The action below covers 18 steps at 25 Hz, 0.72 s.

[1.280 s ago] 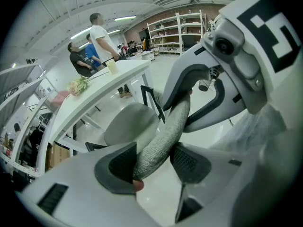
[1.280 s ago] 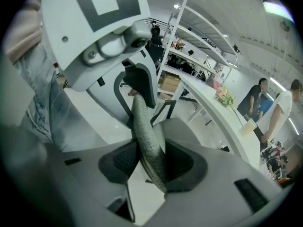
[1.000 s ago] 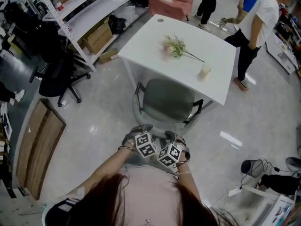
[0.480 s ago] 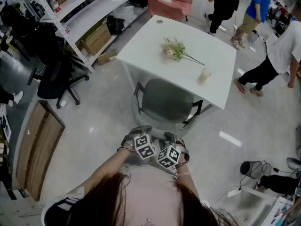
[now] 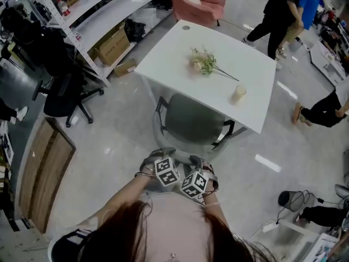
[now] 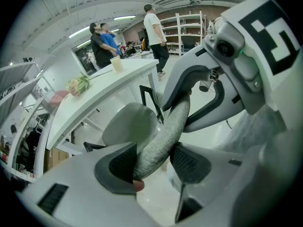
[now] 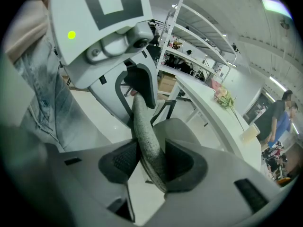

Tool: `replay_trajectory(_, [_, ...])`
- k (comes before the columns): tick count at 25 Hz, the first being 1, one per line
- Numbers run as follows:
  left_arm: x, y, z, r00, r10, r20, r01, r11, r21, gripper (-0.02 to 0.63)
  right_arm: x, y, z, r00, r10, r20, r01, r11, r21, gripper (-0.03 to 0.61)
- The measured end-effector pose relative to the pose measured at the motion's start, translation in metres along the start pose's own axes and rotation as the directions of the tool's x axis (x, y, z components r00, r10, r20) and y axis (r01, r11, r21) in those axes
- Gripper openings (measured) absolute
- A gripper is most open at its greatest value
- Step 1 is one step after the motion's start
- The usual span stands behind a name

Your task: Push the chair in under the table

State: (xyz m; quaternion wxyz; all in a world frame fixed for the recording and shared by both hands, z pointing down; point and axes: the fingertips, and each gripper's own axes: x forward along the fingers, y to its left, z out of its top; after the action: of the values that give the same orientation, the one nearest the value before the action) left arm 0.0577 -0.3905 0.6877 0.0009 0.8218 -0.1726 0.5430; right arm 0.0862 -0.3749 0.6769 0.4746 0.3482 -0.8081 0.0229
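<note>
The grey chair (image 5: 193,119) faces the white table (image 5: 174,48), with the front of its seat under the table's near edge. Its fabric backrest rim (image 6: 165,129) runs between the jaws of both grippers. My left gripper (image 5: 158,156) (image 6: 151,162) is shut on the rim's left part. Beside it, my right gripper (image 5: 199,162) (image 7: 152,161) is shut on the same backrest rim (image 7: 144,131). Both point steeply down, and their marker cubes sit side by side just in front of my body. A flower sprig (image 5: 203,60) and a pale candle (image 5: 238,94) lie on the tabletop.
A black office chair (image 5: 65,91) and metal shelving (image 5: 92,15) stand at the left, and a wooden panel (image 5: 46,168) lies on the floor. A pink armchair (image 5: 196,1) is beyond the table. People (image 5: 283,10) walk at the far right. Cables and gear (image 5: 305,201) lie at the lower right.
Both grippers and the chair have edged slightly towards the table, still gripping the backrest. The people beyond the table have walked to other places.
</note>
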Motion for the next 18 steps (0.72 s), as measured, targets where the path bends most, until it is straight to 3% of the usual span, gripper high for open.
replay_trajectory(18, [0.010,0.040,0.001,0.999,-0.037,-0.026,0.038,0.999,0.019,0.224,0.024,-0.026,0.018,1.000,0.016,-0.027,-0.015,0.999,0.031,0.173])
